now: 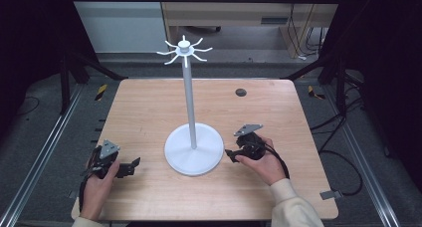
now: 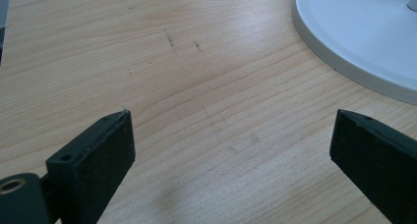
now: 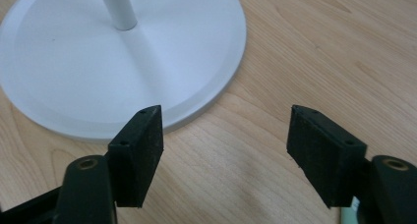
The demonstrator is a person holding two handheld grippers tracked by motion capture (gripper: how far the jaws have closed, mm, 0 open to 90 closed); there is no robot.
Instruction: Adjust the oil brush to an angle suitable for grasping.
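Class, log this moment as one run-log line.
left tongs: open, empty | right tongs: open, empty | white stand: upright, between them, untouched | table

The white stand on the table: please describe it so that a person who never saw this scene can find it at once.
On the wooden table, look at the middle, between the left gripper and the right gripper. There stands the white stand: a round flat base, a thin upright pole and curved hooks on top. It is much the tallest thing there.
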